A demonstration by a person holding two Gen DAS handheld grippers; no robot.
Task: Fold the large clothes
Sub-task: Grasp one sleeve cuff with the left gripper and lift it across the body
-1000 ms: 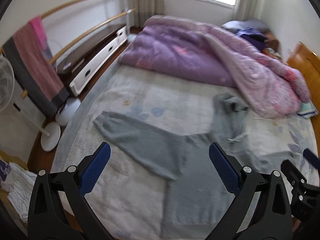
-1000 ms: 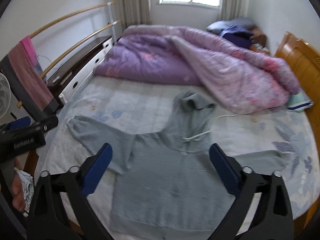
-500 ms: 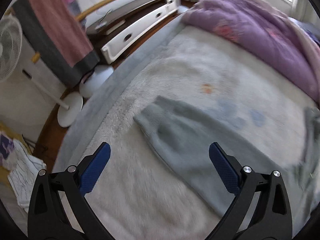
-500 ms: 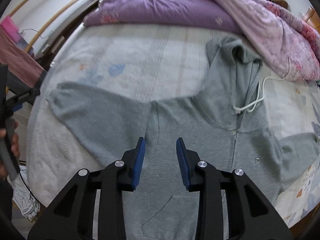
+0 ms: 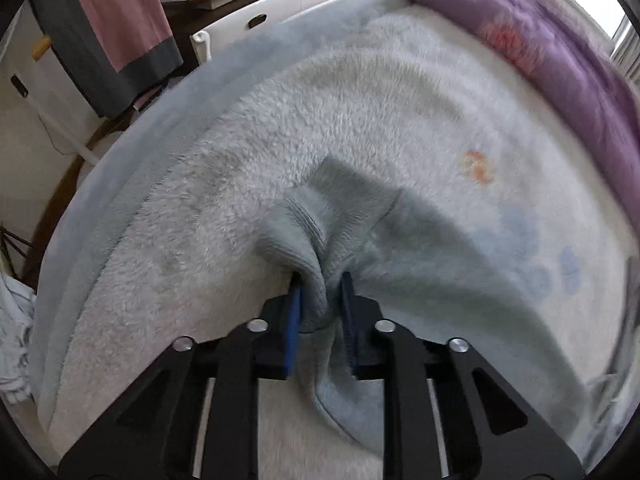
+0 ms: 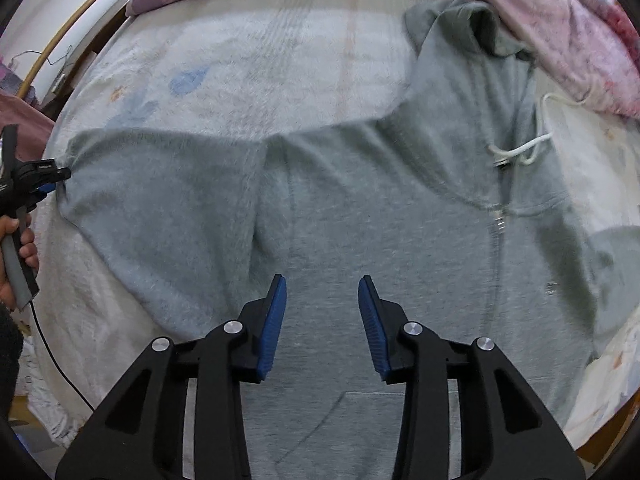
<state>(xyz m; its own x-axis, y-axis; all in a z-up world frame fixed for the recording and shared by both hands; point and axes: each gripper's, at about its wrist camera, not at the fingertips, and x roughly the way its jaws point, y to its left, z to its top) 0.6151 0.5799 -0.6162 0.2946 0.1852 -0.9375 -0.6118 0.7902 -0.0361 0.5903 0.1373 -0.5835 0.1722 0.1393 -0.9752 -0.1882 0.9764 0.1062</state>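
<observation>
Hoodie (image 6: 360, 216) sleeve cuff (image 5: 316, 232) just pinched in left gripper (image 5: 320, 300) jaws; right gripper (image 6: 322, 312) jaws part-open, empty.

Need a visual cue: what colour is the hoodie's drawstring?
White drawstring, clearest in the right wrist view.

A bed (image 5: 360, 128) covered by a pale fluffy blanket is seen, a purple quilt (image 5: 560, 60) heaped at its far side, white drawers (image 5: 280, 12) alongside.
</observation>
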